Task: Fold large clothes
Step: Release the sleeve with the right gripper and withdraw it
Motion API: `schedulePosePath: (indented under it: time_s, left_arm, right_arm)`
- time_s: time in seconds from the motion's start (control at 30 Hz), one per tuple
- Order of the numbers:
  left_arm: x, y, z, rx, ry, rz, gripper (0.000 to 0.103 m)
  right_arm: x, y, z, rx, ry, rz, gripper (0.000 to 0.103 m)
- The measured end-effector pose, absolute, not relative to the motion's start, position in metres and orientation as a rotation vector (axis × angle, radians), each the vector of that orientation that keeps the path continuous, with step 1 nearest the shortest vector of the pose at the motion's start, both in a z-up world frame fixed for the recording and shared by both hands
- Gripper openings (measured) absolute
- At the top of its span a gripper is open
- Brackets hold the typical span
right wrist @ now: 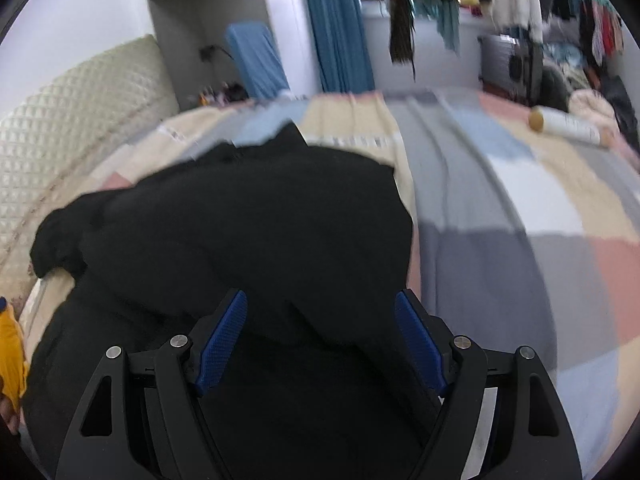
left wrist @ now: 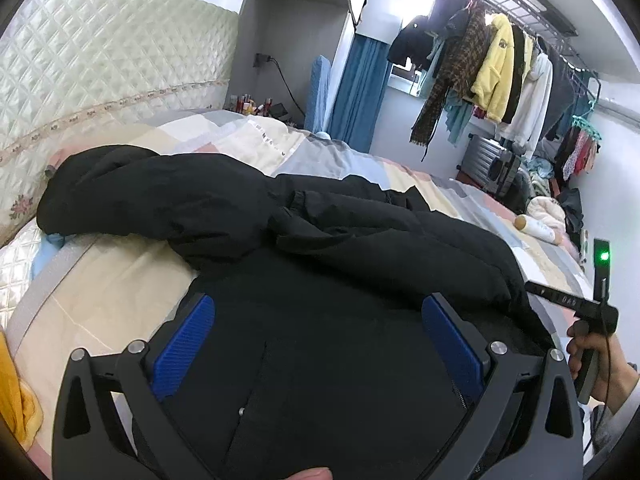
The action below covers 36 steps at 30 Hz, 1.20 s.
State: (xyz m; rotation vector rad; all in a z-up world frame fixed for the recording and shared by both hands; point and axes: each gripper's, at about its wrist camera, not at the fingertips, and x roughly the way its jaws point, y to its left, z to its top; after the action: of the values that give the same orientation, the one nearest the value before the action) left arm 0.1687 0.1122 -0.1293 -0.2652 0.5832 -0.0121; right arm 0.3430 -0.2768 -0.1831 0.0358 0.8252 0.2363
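Note:
A large black jacket point(left wrist: 248, 216) lies bunched across the patchwork bed point(left wrist: 120, 292); it also fills the lower middle of the right wrist view point(right wrist: 248, 220). My left gripper point(left wrist: 318, 340) is open, its blue pads point(left wrist: 184, 344) spread wide over the jacket's near part with a zip and snap. My right gripper point(right wrist: 320, 344) is open too, its blue pads point(right wrist: 222, 344) on either side of a raised fold of the jacket. The right gripper's handle and the hand on it show at the right edge of the left wrist view point(left wrist: 592, 320).
A quilted headboard point(left wrist: 100, 64) stands at the left. A white bottle point(right wrist: 568, 124) lies on the bed's far right. A rack of hanging clothes point(left wrist: 496, 64) and a suitcase point(left wrist: 484, 160) stand beyond the bed. A yellow cloth point(left wrist: 16, 396) is at the lower left.

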Motion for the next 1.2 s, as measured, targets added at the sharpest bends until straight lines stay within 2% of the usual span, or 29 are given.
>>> schedulePosePath:
  time_s: [0.13, 0.2, 0.3, 0.37, 0.47, 0.53, 0.97, 1.1, 1.2]
  left_arm:
    - [0.170, 0.106, -0.131, -0.239, 0.589, 0.016, 0.103]
    - [0.171, 0.104, -0.132, -0.230, 0.596, 0.023, 0.103]
    - [0.173, 0.101, -0.135, -0.214, 0.605, 0.037, 0.103]
    - [0.175, 0.100, -0.136, -0.209, 0.611, 0.042, 0.103]
    - [0.175, 0.098, -0.138, -0.201, 0.613, 0.044, 0.103]
    - [0.175, 0.097, -0.139, -0.195, 0.613, 0.045, 0.103]
    - [0.172, 0.096, -0.139, -0.205, 0.610, 0.036, 0.103]
    - [0.169, 0.096, -0.137, -0.209, 0.601, 0.029, 0.103]
    - [0.166, 0.097, -0.133, -0.218, 0.591, 0.020, 0.103]
  right_arm:
    - [0.351, -0.272, -0.210, -0.063, 0.873, 0.202, 0.075]
    - [0.354, -0.272, -0.216, -0.084, 0.852, 0.201, 0.071]
    - [0.353, -0.270, -0.214, -0.086, 0.802, 0.203, 0.056]
    - [0.350, -0.272, -0.208, -0.075, 0.762, 0.207, 0.040]
    - [0.348, -0.275, -0.198, -0.046, 0.709, 0.211, 0.029]
    - [0.352, -0.277, -0.192, -0.020, 0.693, 0.205, 0.027]
    - [0.365, -0.308, -0.203, 0.080, 0.753, 0.122, 0.025]
    - [0.358, -0.302, -0.194, 0.038, 0.787, 0.123, 0.030]
    - [0.340, -0.304, -0.178, 0.060, 0.768, 0.141, 0.038]
